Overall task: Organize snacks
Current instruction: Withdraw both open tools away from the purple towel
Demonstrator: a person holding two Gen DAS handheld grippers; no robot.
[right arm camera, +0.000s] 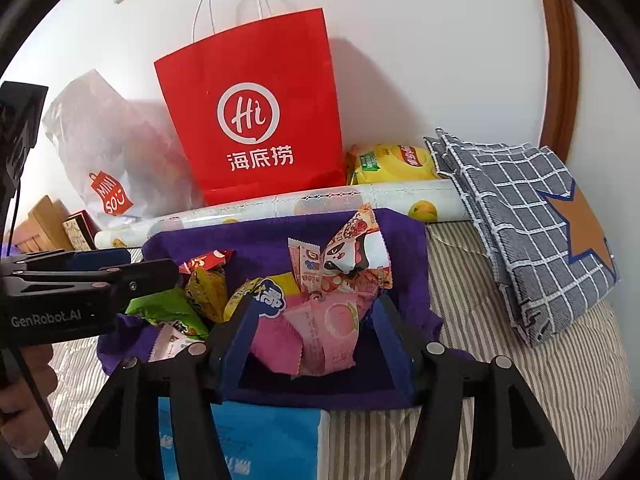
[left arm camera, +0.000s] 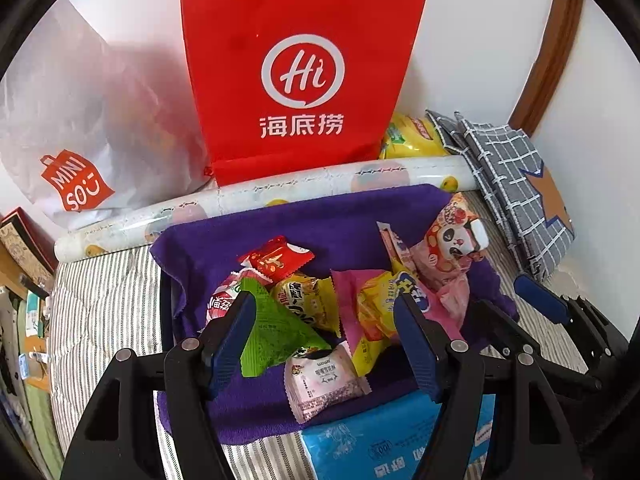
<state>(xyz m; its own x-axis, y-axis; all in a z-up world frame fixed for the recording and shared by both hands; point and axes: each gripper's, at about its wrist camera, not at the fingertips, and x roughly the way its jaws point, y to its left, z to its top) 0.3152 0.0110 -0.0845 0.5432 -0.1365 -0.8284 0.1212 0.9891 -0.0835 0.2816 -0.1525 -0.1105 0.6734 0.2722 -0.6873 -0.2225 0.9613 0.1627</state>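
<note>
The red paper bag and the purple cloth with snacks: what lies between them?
A white roll printed with fruit lies across between the red paper bag and the purple cloth, clear in both wrist views.

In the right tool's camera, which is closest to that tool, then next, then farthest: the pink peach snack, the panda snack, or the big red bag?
1. Pink peach snack, right between the right tool's fingers.
2. Panda snack, just behind it on the purple cloth.
3. Red bag, farthest back against the wall.
</note>
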